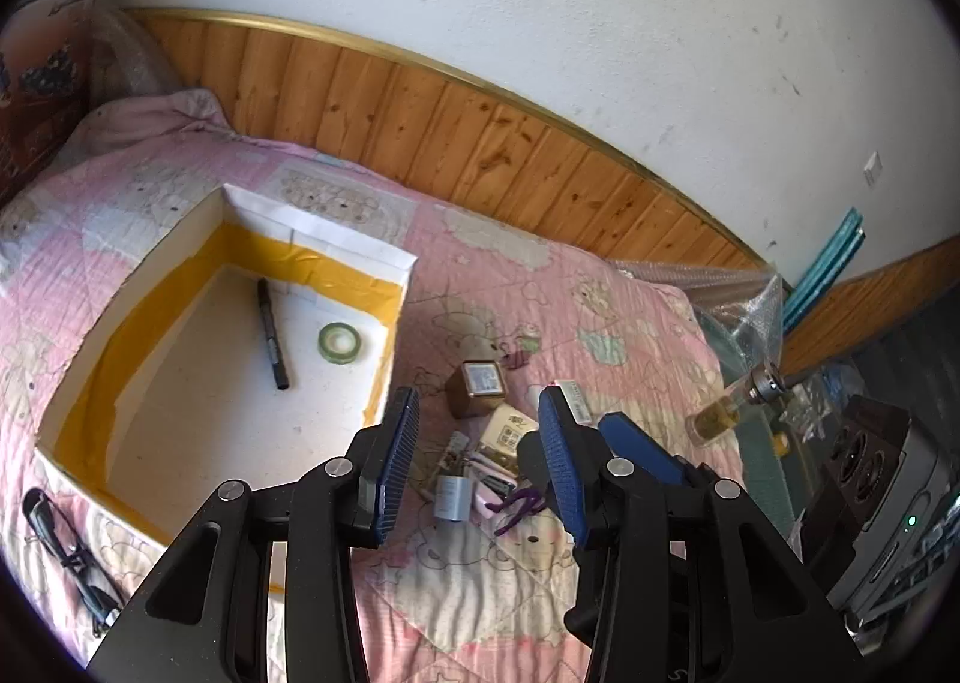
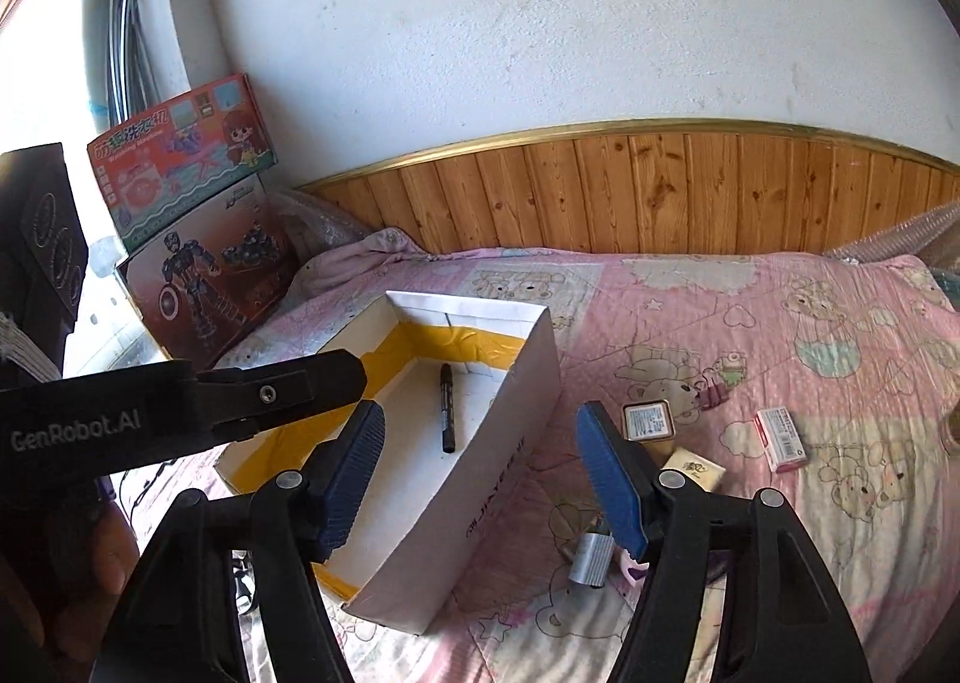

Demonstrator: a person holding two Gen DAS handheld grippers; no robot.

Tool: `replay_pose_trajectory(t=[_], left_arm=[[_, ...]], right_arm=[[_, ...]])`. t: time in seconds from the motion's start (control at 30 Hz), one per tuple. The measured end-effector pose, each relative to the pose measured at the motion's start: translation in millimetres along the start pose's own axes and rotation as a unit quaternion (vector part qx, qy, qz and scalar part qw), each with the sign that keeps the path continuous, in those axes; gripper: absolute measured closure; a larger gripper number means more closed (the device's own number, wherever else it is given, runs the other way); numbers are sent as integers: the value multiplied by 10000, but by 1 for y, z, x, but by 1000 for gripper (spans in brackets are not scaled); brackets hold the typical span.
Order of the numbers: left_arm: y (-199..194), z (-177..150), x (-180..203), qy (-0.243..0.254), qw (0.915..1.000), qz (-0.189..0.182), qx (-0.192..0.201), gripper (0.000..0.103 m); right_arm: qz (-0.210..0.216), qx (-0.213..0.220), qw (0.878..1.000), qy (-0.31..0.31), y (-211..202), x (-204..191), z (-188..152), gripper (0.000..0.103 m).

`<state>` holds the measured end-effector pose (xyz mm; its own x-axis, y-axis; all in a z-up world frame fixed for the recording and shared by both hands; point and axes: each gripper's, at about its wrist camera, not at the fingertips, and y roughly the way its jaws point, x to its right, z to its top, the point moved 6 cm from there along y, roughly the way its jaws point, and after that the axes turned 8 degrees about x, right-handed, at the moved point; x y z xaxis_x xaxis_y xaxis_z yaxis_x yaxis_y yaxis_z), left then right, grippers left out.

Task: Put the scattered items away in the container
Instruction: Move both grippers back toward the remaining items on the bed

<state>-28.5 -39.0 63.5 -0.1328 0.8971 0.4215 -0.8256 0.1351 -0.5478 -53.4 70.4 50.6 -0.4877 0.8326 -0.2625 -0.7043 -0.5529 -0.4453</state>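
A pink quilt (image 2: 750, 323) with bear prints covers the bed, against wood panelling (image 2: 660, 191) under a scuffed white wall; toy boxes (image 2: 192, 215) stand at the bed's end. The white box (image 1: 252, 239) on the quilt holds a black marker (image 1: 273, 332) and a tape roll (image 1: 339, 343). Small items (image 1: 480, 467) lie scattered just beside it. The left gripper (image 1: 480, 461) is parted, empty, above the items. The right gripper (image 2: 480, 473) gapes wide, empty, over the box wall.

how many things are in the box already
2. A black marker lies on the floor of the white box near its middle, and a roll of green tape sits to its right by the side wall. Near corners are partly hidden.
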Motion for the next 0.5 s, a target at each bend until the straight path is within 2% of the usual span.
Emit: replay_pose_trajectory(t=[0.07,0.17,0.23,0.33,0.5], left_arm=[[7,-5,3,-39,10000,-32,-61,58],[18,-11,0,-113,9997,-65,-199,58],[22,-13,-6,-84,9997,-19,-229,53],[26,-16,-18,-109,9996,55,-250,55],[34,-23,-18,-99,9988,-229,-421,55]], right_arm=[[-19,-28,9999,124,-2,9,0,35],[-299,-141,9994,94,1,27,-1,35],[-383,-247,9987,222,5,39,-2,34],[-429,-318,9979,359,7,49,-2,34],[-565,-402,9959,582,9,69,-4,34]])
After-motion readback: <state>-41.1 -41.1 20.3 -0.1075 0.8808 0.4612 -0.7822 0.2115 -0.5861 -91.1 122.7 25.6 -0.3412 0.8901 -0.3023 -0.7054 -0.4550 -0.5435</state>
